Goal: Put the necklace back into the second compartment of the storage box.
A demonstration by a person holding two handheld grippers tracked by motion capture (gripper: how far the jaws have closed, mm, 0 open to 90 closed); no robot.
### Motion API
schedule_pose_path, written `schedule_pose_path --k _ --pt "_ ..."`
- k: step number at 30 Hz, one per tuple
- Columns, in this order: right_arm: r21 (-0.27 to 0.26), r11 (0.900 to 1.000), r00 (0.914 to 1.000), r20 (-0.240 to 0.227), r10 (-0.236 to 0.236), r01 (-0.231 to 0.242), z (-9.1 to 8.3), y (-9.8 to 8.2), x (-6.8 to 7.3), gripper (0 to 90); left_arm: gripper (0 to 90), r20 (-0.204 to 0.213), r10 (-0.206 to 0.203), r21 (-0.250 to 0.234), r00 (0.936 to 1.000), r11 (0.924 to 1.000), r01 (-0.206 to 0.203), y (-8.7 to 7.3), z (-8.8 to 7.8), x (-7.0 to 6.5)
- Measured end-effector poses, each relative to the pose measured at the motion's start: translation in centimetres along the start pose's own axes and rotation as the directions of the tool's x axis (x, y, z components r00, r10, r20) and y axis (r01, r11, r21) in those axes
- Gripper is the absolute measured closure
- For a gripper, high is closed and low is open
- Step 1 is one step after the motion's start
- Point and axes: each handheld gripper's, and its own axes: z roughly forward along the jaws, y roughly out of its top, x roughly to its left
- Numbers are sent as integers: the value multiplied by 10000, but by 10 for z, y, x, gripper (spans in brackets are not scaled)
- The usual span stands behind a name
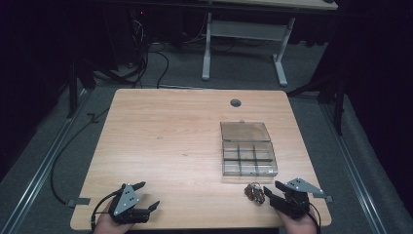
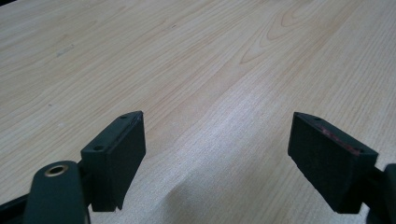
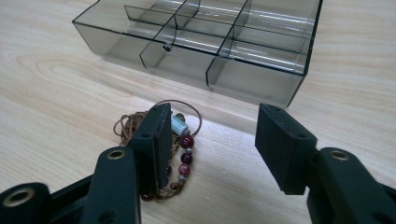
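A clear smoky plastic organiser box [image 1: 249, 160] with several compartments lies on the table right of centre, its lid [image 1: 245, 131] folded back flat behind it. A beaded bracelet on brown cord [image 1: 254, 191] lies just in front of the box. My right gripper [image 1: 271, 190] stands open right beside the bracelet. In the right gripper view the bracelet [image 3: 183, 150] sits by the left jaw, the box [image 3: 205, 42] beyond it. My left gripper [image 1: 147, 195] is open near the front left edge, over bare wood [image 2: 210, 70].
The wooden table [image 1: 165, 131] has a cable hole [image 1: 235, 103] at the back. Beyond it are a grey carpet, another desk's white legs [image 1: 207, 48] and cables on the floor at the left.
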Motion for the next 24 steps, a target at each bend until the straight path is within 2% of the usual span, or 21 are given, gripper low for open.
schedule_pose_path --k 5,7,12,19,22,23,24 --pt "392 9991 9999 15 -132 131 1 1 1 467 195 9 16 -8 10000 10000 -16 0 0 0" --pt "772 9970 10000 37 -4 1 4 3 2 424 194 27 26 -18 10000 10000 -26 0 0 -1" --pt "1431 9897 9999 113 4 -20 5 8 5 429 194 51 50 22 10000 10000 -50 0 0 -1" --pt "2636 9646 10000 27 51 -56 9 15 7 436 194 107 49 26 9999 10000 -50 0 0 0" --pt "2969 9549 10000 50 79 -90 10 17 6 436 194 117 73 28 9999 10000 -74 0 0 0" --pt "2969 9549 10000 50 79 -90 10 17 6 436 194 123 90 34 9999 10000 -91 0 0 -1" --pt "3225 9466 10000 32 5 -15 12 19 6 436 194 133 108 35 9999 9999 -108 0 0 -1"
